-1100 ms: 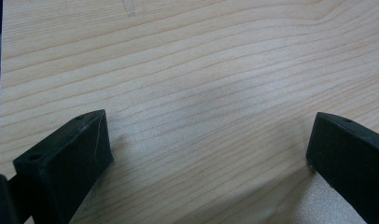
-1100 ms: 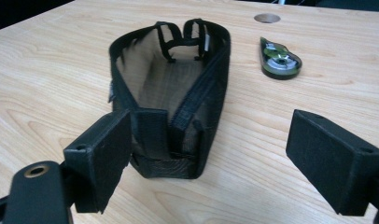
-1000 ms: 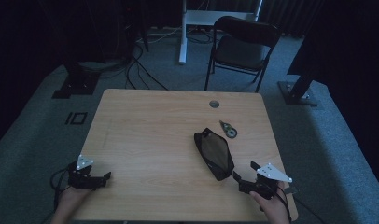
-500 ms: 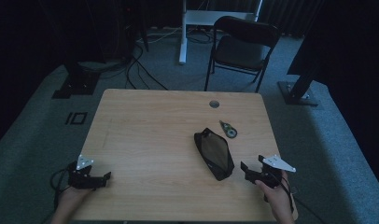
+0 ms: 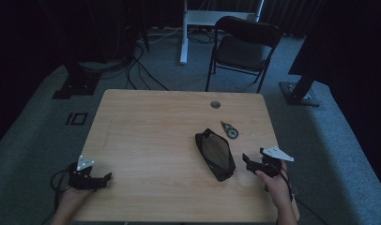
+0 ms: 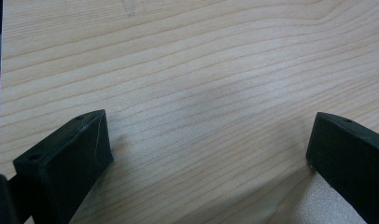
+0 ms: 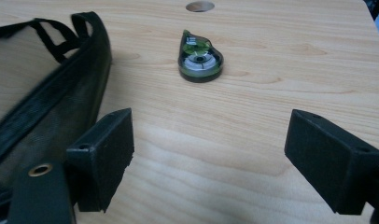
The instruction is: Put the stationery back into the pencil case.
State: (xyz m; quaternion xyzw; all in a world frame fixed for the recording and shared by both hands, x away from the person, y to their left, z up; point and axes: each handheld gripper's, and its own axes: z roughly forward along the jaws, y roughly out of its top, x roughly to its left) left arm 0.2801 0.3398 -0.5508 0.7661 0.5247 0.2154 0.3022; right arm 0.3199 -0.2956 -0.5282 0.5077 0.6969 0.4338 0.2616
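The black mesh pouch (image 5: 215,154) lies on the desk (image 5: 151,136), just left of the right tongs (image 5: 251,164), blocking a leftward sweep there. Beyond the pouch, near its far end, sits a small tape dispenser (image 5: 230,131); bare wood lies between it and the tongs' parted jaws. Left of the pouch, the desk is open wood as far as the left tongs (image 5: 102,178).

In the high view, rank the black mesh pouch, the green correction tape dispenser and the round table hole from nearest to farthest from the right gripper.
1. Black mesh pouch, beside the right gripper.
2. Green correction tape dispenser, beyond the pouch.
3. Round table hole, near the far edge.
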